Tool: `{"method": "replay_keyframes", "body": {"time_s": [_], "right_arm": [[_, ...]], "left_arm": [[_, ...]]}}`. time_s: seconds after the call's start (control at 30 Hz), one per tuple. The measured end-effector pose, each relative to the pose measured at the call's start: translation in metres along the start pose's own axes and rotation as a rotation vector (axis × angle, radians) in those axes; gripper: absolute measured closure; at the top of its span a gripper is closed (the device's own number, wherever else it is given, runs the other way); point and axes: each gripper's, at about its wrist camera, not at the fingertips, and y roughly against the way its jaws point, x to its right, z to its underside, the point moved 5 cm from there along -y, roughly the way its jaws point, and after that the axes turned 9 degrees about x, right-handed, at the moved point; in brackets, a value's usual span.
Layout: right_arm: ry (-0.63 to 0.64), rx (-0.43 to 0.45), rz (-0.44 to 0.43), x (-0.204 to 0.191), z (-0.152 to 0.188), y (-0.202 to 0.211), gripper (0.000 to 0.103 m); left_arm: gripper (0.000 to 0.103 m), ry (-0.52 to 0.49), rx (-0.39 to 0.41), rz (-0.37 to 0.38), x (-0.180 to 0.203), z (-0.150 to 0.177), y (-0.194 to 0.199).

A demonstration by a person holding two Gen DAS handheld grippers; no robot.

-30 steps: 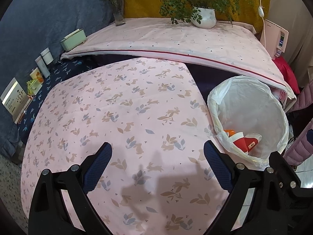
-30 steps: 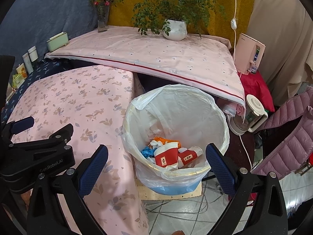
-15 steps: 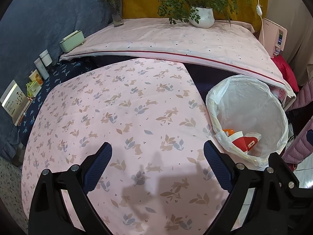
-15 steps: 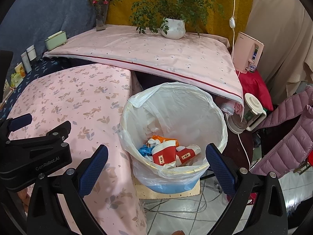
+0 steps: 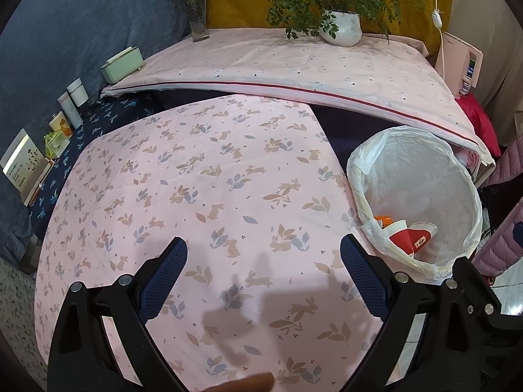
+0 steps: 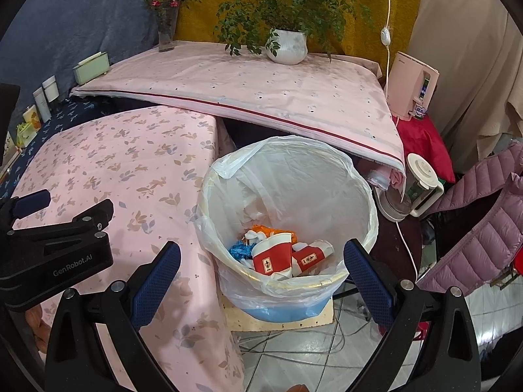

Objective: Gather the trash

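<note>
Trash bin [image 6: 287, 281], white liner bag w/ blue base, stood upright just beside the pink table's edge. Inside: two red-white paper cups [image 6: 273, 258] on their sides, plus orange & blue scraps.

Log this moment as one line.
left hand-held gripper: open, empty, over table | right hand-held gripper: open, empty, above bin | cups in bin

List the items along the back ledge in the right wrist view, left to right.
Pale green rectangular box → glass vase of red flowers → white ceramic pot with a green leafy plant → white inline cord switch → pink boxy water dispenser.
</note>
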Motion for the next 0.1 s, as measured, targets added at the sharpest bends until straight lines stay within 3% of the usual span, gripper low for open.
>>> {"method": "replay_keyframes", "body": {"time_s": [0.1], "right_arm": [[-0.011,-0.005,0.008,0.0038,0.0016,-0.0021,0.007]], "left_arm": [[0.013,-0.001,-0.005,0.003,-0.0007,0.0015,-0.0009]]}}
